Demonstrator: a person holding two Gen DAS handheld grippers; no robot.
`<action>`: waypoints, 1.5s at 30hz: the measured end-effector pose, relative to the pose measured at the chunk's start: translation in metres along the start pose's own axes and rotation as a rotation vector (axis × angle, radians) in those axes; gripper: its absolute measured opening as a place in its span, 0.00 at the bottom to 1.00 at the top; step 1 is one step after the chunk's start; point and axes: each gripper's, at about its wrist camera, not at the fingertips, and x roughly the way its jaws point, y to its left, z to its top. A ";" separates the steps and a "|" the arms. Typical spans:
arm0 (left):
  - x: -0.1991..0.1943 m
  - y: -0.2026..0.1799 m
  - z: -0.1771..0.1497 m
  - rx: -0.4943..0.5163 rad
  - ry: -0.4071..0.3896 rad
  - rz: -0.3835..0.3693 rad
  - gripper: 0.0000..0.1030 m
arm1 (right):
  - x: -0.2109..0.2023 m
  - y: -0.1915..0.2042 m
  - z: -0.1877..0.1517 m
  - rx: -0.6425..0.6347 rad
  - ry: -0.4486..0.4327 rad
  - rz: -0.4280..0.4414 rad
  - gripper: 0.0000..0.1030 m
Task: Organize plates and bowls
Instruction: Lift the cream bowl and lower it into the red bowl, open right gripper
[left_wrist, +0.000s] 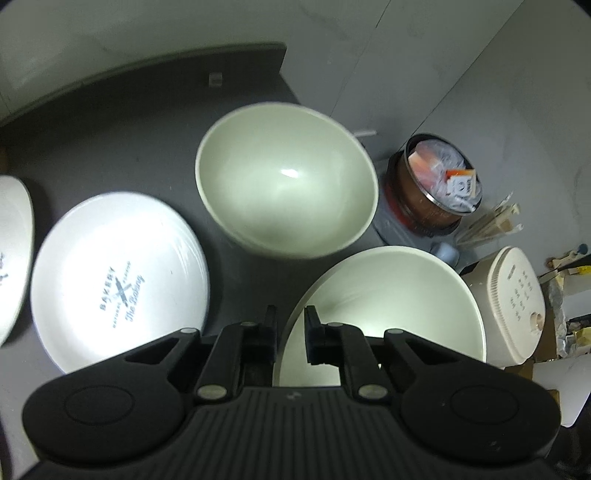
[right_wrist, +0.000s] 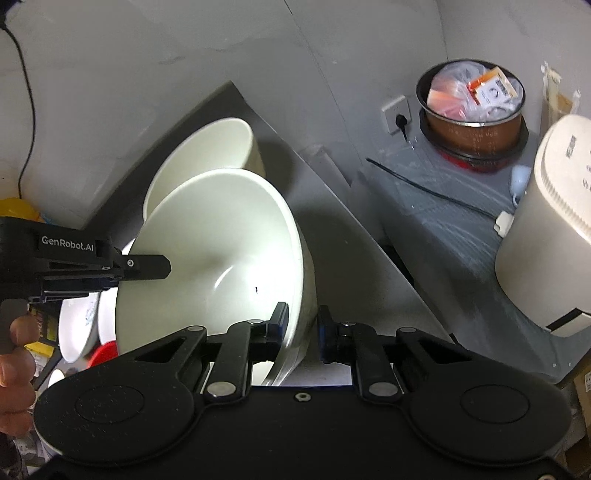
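The near bowl (left_wrist: 384, 314) sits at the right edge of the dark table (left_wrist: 129, 147), its rim straddled by both tools. The left gripper (left_wrist: 290, 328) has one finger outside the rim and one inside, with a gap showing, so I cannot tell whether it pinches the wall. The right gripper (right_wrist: 301, 328) likewise brackets the bowl's (right_wrist: 214, 266) wall, one blue-padded finger (right_wrist: 280, 317) inside and the other outside; it looks closed up against the wall, though a sliver of space on the outer side leaves the grip uncertain. A hand (right_wrist: 14, 354) holds the left tool's handle at the left border of the right wrist view.

The far bowl (left_wrist: 286, 181) stands just behind the near one, nearly touching it. A printed plate (left_wrist: 118, 280) lies to the left with open table between it and the bowls, and another plate (left_wrist: 13, 254) lies at the left edge (only partly seen).

Past the table's right edge is a lower grey surface, holding a rice cooker (left_wrist: 513, 306) and a brown pot (left_wrist: 432, 188) stuffed with plastic packets. The wall (right_wrist: 147, 55) is grey, with a socket (right_wrist: 397, 114).
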 end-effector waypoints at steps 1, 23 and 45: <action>-0.005 0.000 0.001 0.003 -0.012 -0.005 0.11 | -0.001 0.002 0.000 -0.003 -0.007 0.001 0.16; -0.081 0.061 -0.019 -0.059 -0.114 -0.043 0.11 | -0.022 0.070 -0.022 -0.130 -0.021 0.035 0.16; -0.088 0.112 -0.066 -0.112 -0.022 -0.036 0.15 | -0.023 0.112 -0.064 -0.230 0.086 0.006 0.16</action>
